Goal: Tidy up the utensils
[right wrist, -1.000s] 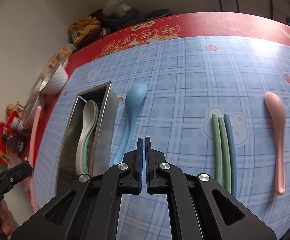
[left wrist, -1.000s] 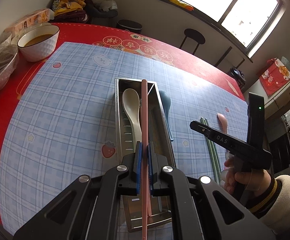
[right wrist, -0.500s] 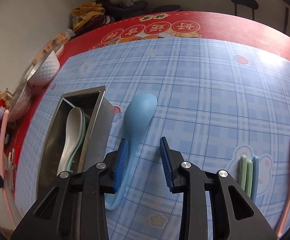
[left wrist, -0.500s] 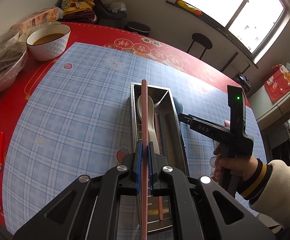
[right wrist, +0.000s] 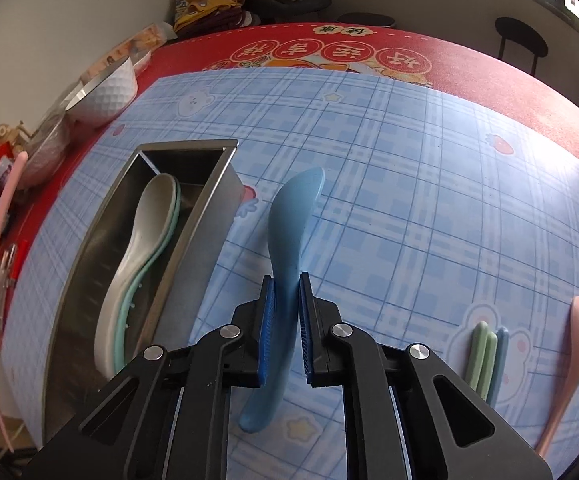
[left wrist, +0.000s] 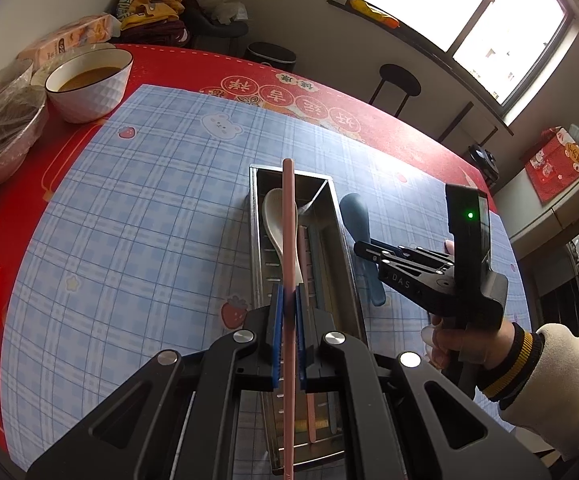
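Observation:
My left gripper [left wrist: 288, 300] is shut on a pink chopstick [left wrist: 288, 232] and holds it lengthwise above the steel utensil box [left wrist: 339, 248]. The box holds a white spoon [left wrist: 275, 220], a pink chopstick and other sticks. In the right wrist view my right gripper [right wrist: 286, 292] is shut on the handle of a blue spoon [right wrist: 289, 232], tilted on its edge on the checked mat right of the box [right wrist: 205, 216]. A white spoon [right wrist: 141, 240] lies on a green one inside. The right gripper also shows in the left wrist view [left wrist: 359, 249].
Green and blue chopsticks [right wrist: 487, 356] and a pink spoon [right wrist: 571, 356] lie on the mat at the right. A white bowl of soup [left wrist: 89, 84] and a covered dish [left wrist: 1, 136] stand at the far left on the red tablecloth.
My right gripper opened, moved down onto the blue spoon and shut on its handle, turning the spoon on edge. My left gripper kept the pink chopstick over the box.

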Motion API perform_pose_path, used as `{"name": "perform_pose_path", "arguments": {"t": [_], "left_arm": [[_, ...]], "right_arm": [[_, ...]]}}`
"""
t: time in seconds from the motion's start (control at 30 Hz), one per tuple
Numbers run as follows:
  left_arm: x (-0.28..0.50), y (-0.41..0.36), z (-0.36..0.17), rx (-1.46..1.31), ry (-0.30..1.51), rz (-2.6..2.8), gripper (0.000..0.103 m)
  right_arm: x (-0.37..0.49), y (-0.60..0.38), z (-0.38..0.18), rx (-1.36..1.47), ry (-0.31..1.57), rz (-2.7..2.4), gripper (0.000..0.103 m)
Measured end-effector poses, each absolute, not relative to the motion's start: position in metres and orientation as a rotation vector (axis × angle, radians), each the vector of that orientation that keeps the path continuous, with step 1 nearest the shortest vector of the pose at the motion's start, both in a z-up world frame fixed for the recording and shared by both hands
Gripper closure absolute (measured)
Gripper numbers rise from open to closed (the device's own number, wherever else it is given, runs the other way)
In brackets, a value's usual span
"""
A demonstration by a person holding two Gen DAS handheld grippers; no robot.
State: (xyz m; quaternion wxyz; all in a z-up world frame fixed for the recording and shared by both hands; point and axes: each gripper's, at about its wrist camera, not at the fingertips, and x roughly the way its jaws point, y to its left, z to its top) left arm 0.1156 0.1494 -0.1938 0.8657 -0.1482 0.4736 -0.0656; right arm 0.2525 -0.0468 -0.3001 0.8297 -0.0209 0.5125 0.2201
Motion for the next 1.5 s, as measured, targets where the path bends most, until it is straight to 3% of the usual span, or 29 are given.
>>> {"name": "perform_pose_path", "arguments": {"t": [0.37, 0.77, 1.33, 1.43, 1.5], "left_arm": [[0.120, 0.128, -0.200, -0.312, 1.019, -0.192, 0.097], [0.156, 0.117, -0.238, -0.401, 1.117, -0.171, 0.097], [0.171, 0.098, -0.263, -0.348, 1.164, -0.148, 0.095], [0.166, 0.098, -0.253, -0.330, 1.139, -0.143, 0.085], [0.161, 0.099, -0.244, -0.314, 1.118, -0.137, 0.065]], "right_arm": [[0.217, -0.129, -0.287, 0.111, 1.075, 0.317, 0.097], [0.170, -0.154, -0.248, 0.243, 0.994, 0.290, 0.097], [0.142, -0.194, -0.244, 0.319, 1.001, 0.192, 0.097], [0.140, -0.191, -0.239, 0.314, 0.997, 0.204, 0.097], [0.139, -0.189, -0.234, 0.308, 0.992, 0.212, 0.097]]}}
